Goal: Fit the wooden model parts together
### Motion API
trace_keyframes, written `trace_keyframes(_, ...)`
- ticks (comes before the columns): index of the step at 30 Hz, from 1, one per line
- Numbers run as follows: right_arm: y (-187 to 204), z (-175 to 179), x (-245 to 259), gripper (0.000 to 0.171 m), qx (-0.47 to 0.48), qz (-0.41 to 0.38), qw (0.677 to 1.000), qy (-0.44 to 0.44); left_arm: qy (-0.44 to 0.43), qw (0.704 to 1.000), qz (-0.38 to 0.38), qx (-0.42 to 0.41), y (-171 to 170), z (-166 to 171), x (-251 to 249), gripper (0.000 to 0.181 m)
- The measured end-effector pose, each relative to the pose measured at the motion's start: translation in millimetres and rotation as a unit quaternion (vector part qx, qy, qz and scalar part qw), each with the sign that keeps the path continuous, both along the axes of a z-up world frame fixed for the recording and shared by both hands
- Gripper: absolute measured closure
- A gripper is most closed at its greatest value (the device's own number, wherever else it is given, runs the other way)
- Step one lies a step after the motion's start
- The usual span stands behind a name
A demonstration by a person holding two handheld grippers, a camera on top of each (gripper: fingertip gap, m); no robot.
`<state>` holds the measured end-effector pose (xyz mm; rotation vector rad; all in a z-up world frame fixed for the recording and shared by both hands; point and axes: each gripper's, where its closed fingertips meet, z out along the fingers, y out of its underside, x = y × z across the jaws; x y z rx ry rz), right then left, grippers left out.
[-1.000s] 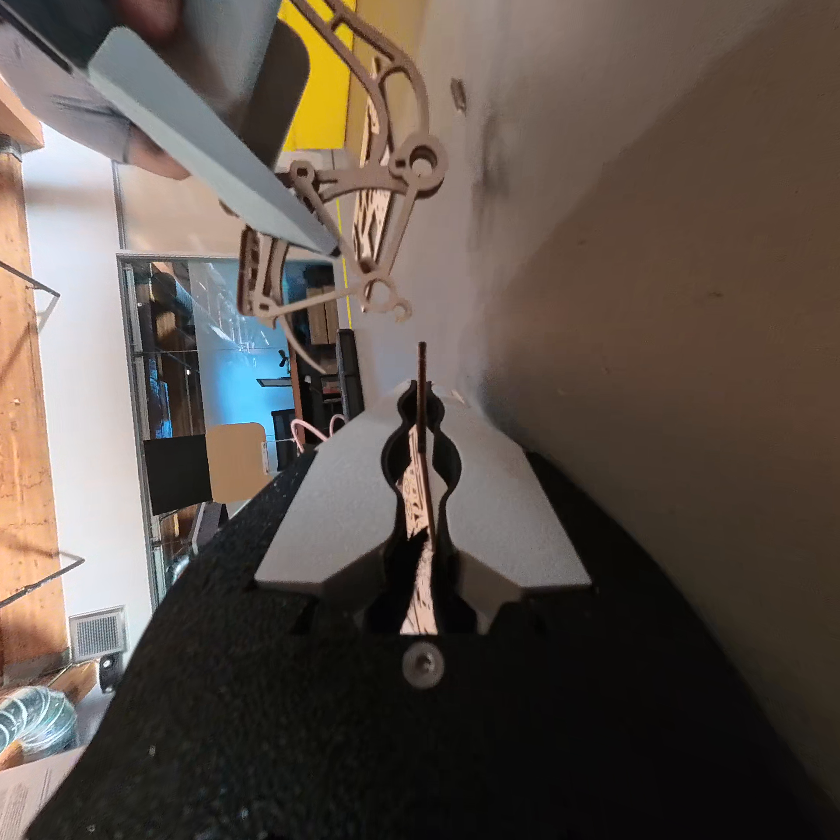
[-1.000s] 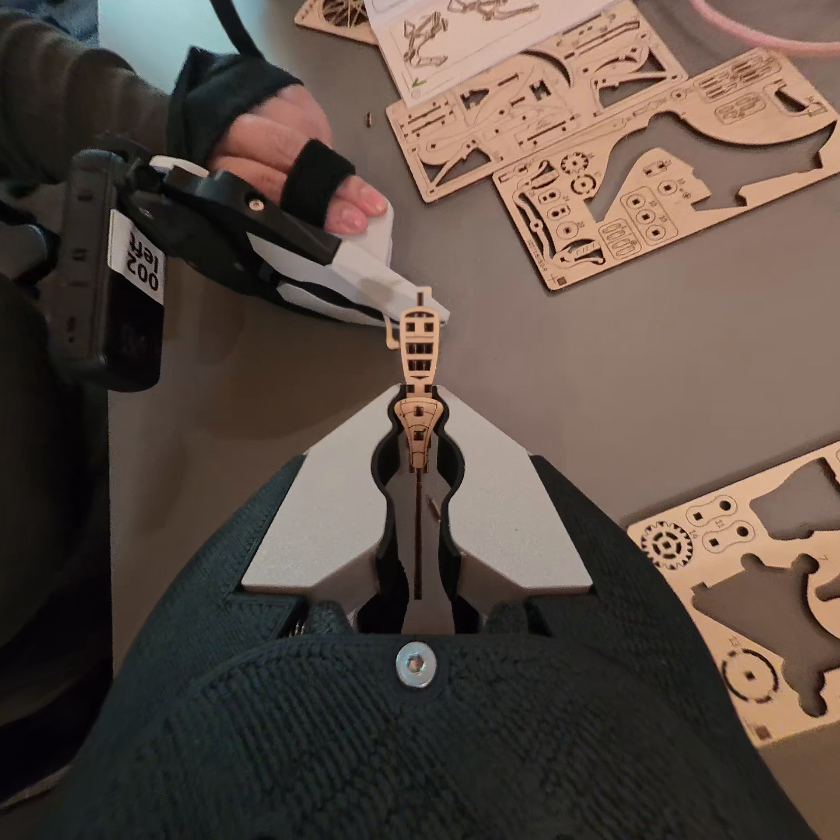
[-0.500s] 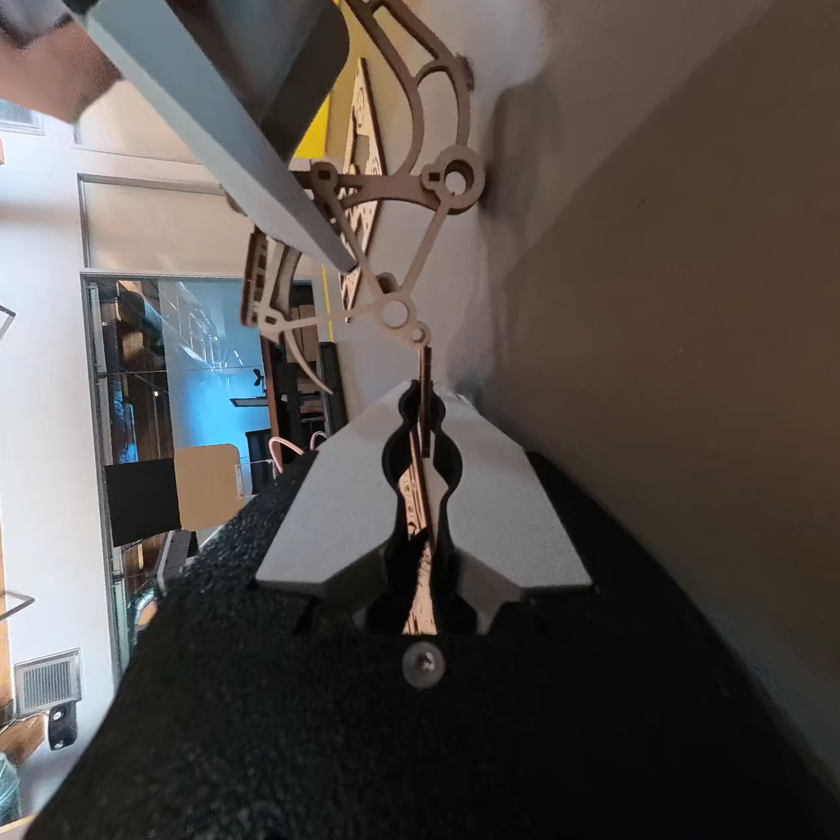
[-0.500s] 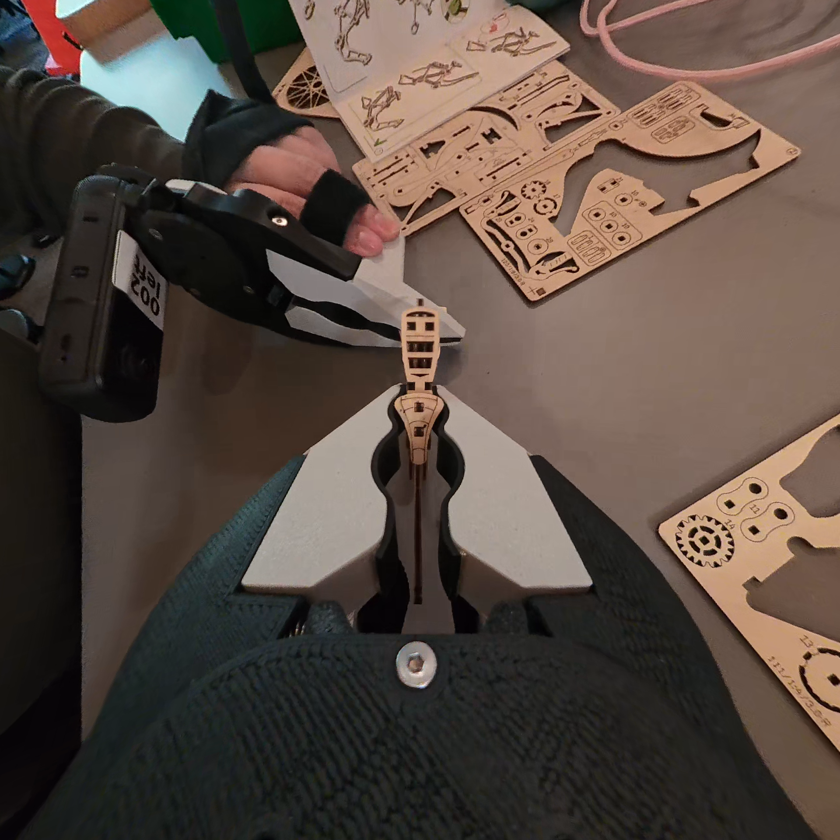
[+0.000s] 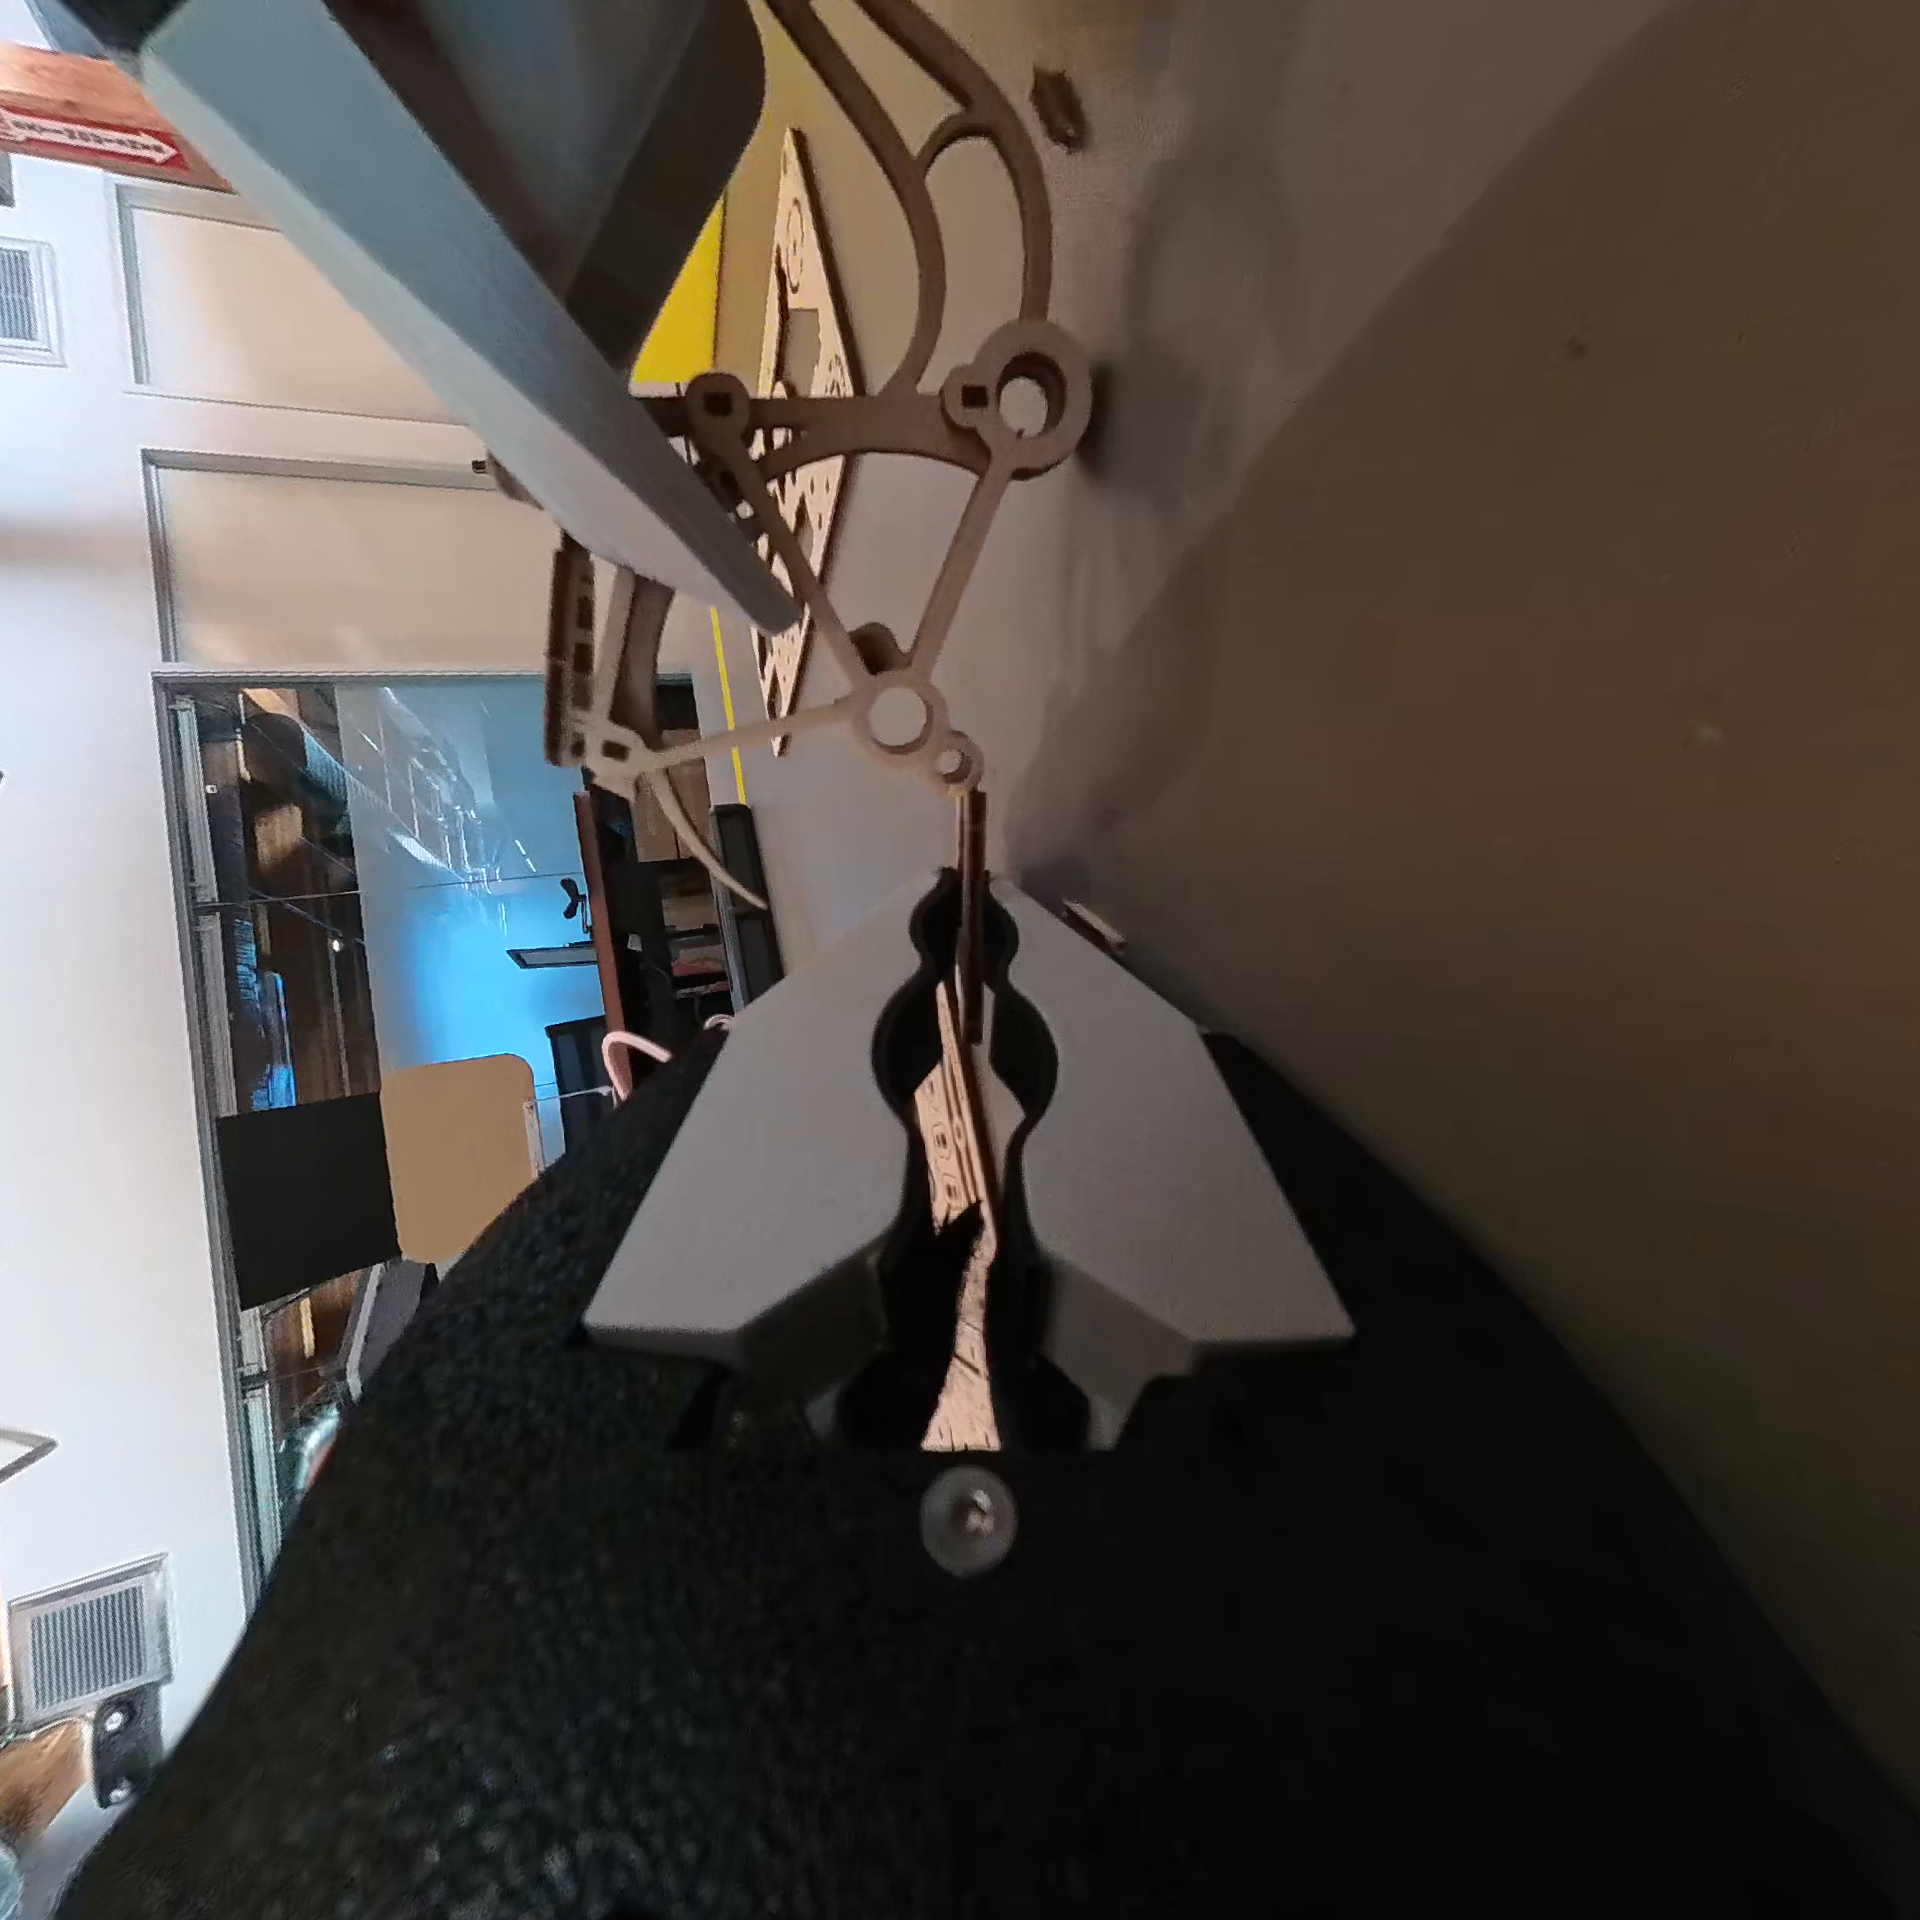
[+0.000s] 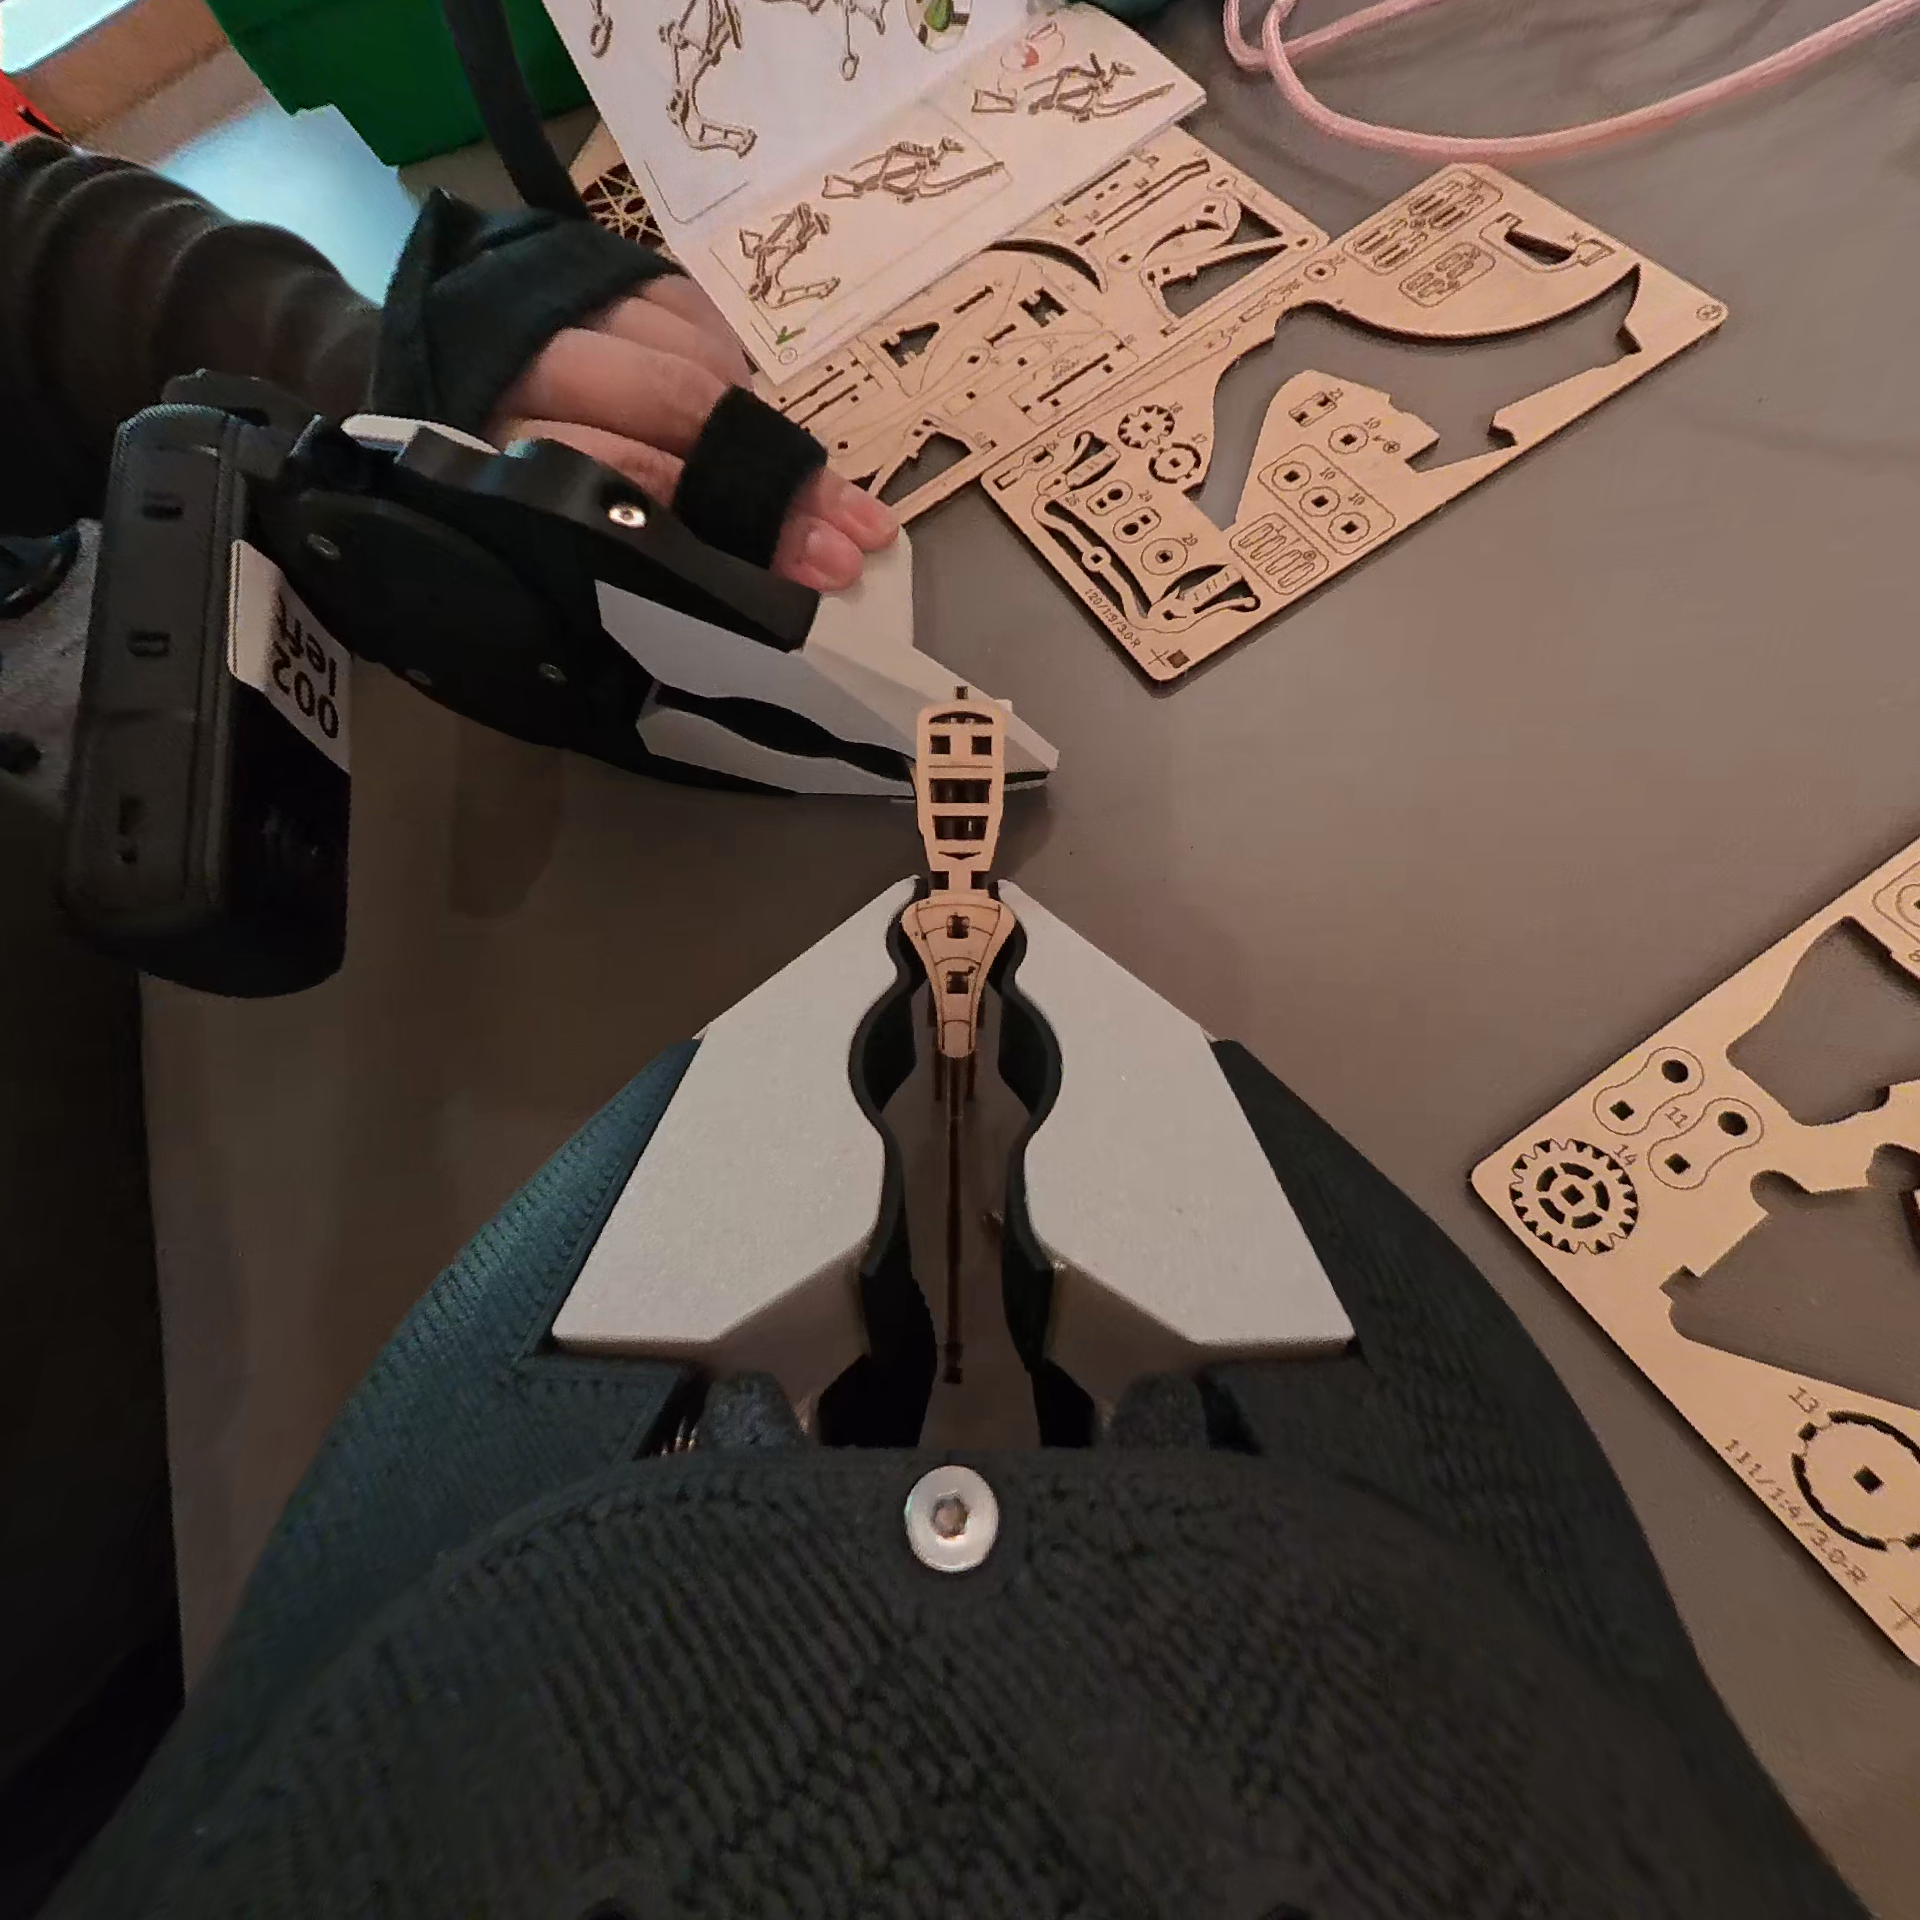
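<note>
In the left wrist view my left gripper (image 5: pixel 966 883) is rolled on its side next to the grey table (image 5: pixel 1507 727). It is shut on a thin flat wooden part (image 5: pixel 972 914), seen edge-on, whose tip sticks out past the fingers. My right gripper (image 6: pixel 958 883) is shut on an openwork wooden frame (image 6: pixel 961 790), seen end-on there. In the left wrist view the frame (image 5: pixel 914 478) shows its struts and rings, and its small end ring (image 5: pixel 951 764) touches the tip of the thin part. The left gripper (image 6: pixel 1023 774) lies just behind the frame in the right wrist view.
Laser-cut wooden part sheets (image 6: pixel 1299 436) lie at the back of the table and another sheet (image 6: pixel 1714 1247) lies at the right. An instruction booklet (image 6: pixel 862 135), a pink cord (image 6: pixel 1558 114) and a green box (image 6: pixel 416 62) are at the far edge. A gloved hand (image 6: pixel 675 416) holds the left gripper. About 6 cm separates my left fingertips from my right.
The right gripper has brought the frame down and closer to the left gripper. The frame's small end ring now meets the tip of the thin part. Both grippers stay shut.
</note>
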<state>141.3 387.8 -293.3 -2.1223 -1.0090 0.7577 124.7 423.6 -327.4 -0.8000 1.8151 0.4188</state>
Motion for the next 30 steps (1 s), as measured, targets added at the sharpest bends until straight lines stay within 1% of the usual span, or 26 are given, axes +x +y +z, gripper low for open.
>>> trace_keyframes(7,5.0,2.2,-0.7,0.163,0.012,-0.019,1.000,-0.004,0.005,1.000,0.003,-0.009,4.0,-1.6,0.6,0.181)
trace_keyframes(18,7.9,-0.4,-4.1,0.163,0.065,-0.032,0.995,-0.063,0.000,0.999,0.024,-0.036,7.9,-2.7,-0.5,0.181)
trace_keyframes(20,8.2,1.6,-5.0,0.163,0.063,-0.035,0.996,-0.054,-0.006,0.999,0.028,-0.045,9.6,-0.8,-0.5,0.181)
trace_keyframes(24,11.3,11.2,-3.5,0.163,0.045,-0.053,0.998,-0.003,-0.024,0.998,0.034,-0.048,13.0,8.1,0.4,0.181)
trace_keyframes(27,9.2,14.4,-6.9,0.163,0.033,-0.051,0.998,0.023,-0.027,0.997,0.038,-0.054,14.1,9.7,0.7,0.181)
trace_keyframes(30,8.7,14.8,-8.8,0.163,0.042,-0.050,0.998,0.019,-0.027,0.997,0.040,-0.054,14.9,10.0,0.0,0.181)
